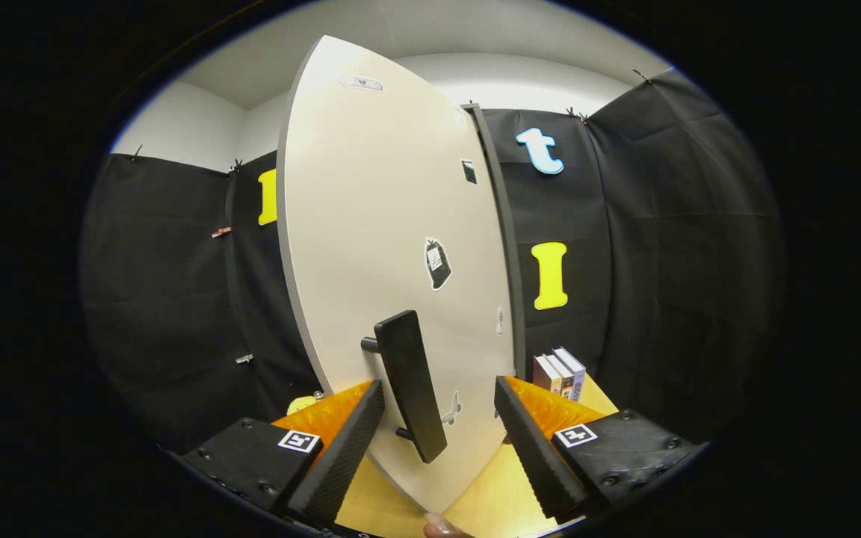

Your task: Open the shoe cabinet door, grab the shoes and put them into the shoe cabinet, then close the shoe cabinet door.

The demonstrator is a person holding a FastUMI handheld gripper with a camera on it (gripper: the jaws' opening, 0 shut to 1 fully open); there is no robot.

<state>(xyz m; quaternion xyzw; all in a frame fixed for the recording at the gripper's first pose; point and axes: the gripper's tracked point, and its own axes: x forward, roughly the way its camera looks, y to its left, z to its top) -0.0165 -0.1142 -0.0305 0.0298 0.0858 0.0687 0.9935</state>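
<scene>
Jaws of gripper [438,441] wide apart, gripping nothing. Fingers [341,448] flank the dark bar handle [409,385] w/o touching it; handle sits between them, nearer the left finger, tilted, standing off the door on two short posts.

Shoe cabinet door [378,224] fills the middle ahead: pale panel, a few small stickers on its face, dark edge strip along its right side. Looks swung partway, face angled toward the gripper, but hard to say open vs. closed from this angle; fisheye bends everything. Cabinet interior not visible from here.

Shoes: can't locate for sure. Small yellowish thing [300,404] low on the left, behind the left finger, too hidden to identify.

Desk [490,501] light wood, under the door's lower edge and running right. Small stack of books [560,371] upright at far right of desk, against the booth cloth. Fingertip of a person [442,527] pokes in at the near edge, just below the door.

Progress est.: early or very late. Jaws lined up on handle, so door step in hand, either pulling open or pushing shut. No shoe held, none seen stowed. If opening: grab shoes, place inside and close door all left. If closing: nearly done. Can't settle which from this view.
</scene>
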